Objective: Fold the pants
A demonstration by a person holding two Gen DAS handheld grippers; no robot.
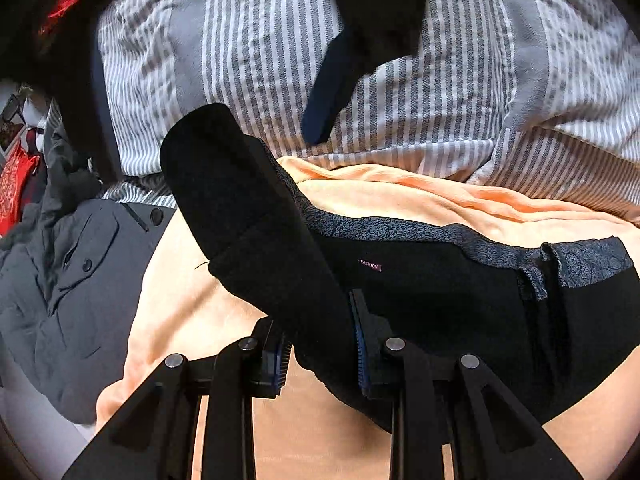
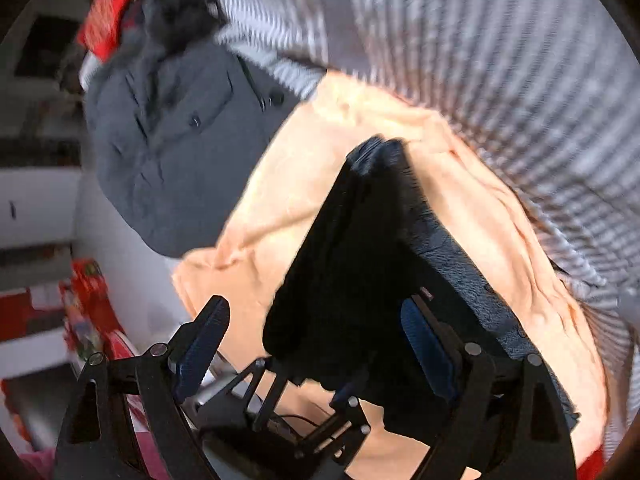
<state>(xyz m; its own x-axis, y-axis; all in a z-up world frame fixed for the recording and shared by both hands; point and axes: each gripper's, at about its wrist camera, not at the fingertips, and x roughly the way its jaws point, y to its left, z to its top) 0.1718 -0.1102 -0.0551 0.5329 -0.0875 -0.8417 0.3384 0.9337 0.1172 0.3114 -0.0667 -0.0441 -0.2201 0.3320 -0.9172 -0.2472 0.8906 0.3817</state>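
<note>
The black pants (image 1: 440, 292) lie on an orange cloth (image 1: 400, 196), with a grey patterned waistband and a small "FASHION" tag. My left gripper (image 1: 320, 356) is shut on a folded black pant leg (image 1: 248, 216) that sticks up and away from it. In the right wrist view the pants (image 2: 352, 272) hang as a dark fold over the orange cloth (image 2: 304, 184). My right gripper (image 2: 316, 348) is open, its blue pads wide apart on either side of the fold. The left gripper's linkage (image 2: 312, 412) shows below, holding the fabric.
A grey-and-white striped duvet (image 1: 460, 92) lies behind the orange cloth. A grey jacket (image 1: 68, 288) lies at the left, also in the right wrist view (image 2: 172, 148). A dark object (image 1: 360, 40) hangs over the duvet. Red items and white furniture (image 2: 36, 208) stand at the left.
</note>
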